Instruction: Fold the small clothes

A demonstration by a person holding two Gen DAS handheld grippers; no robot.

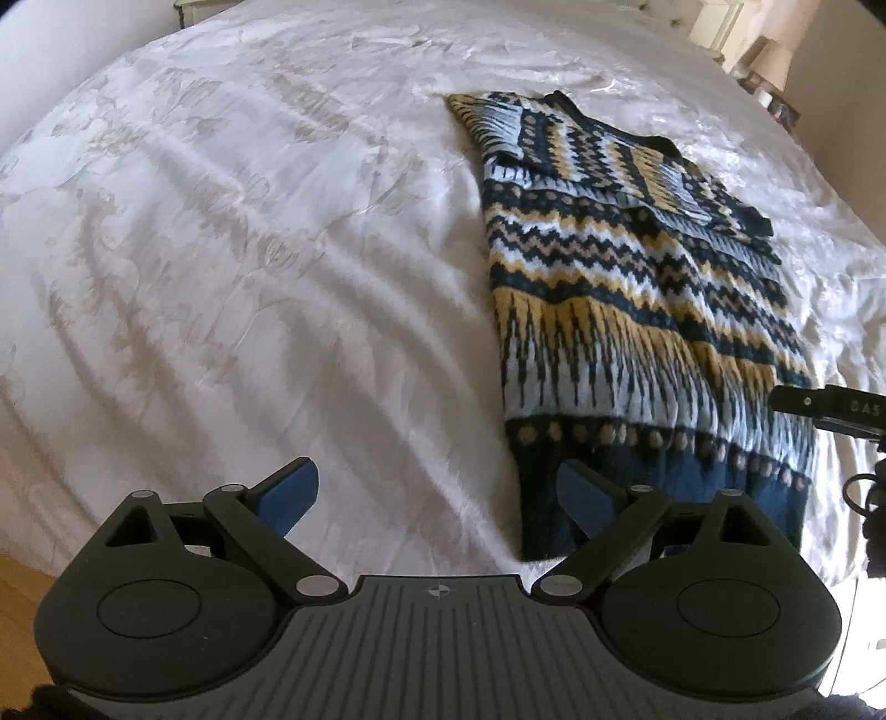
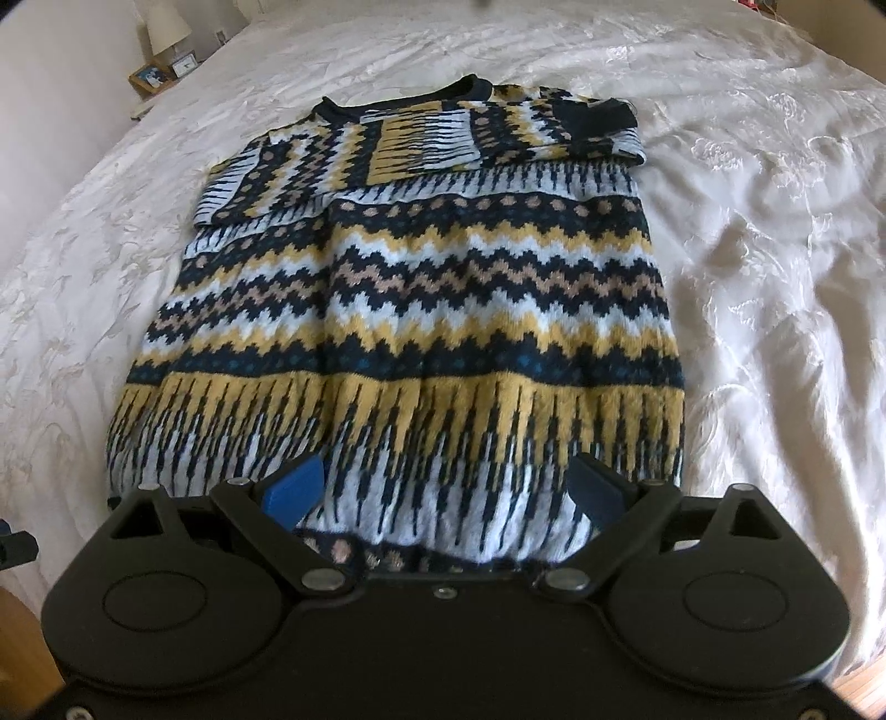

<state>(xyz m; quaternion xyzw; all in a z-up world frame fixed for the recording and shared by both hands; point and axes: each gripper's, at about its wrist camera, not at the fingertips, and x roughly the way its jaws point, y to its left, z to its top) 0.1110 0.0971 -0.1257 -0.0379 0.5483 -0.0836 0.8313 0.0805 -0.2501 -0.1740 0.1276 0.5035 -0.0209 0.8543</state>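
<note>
Lying flat on the bed (image 2: 775,221), patterned sweater (image 2: 410,310) has both sleeves folded across its chest, ready for a hem-to-collar fold; your right tongs (image 2: 446,490) gape empty over the hem; your left tongs (image 1: 437,490), equally agape, straddle its near-left corner.

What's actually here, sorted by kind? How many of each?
Patterned sweater: 1
White bedspread: 1
Handheld grippers: 2, left gripper and right gripper, both open
Bedside lamp: 1
Picture frame: 1
Total: 6
</note>
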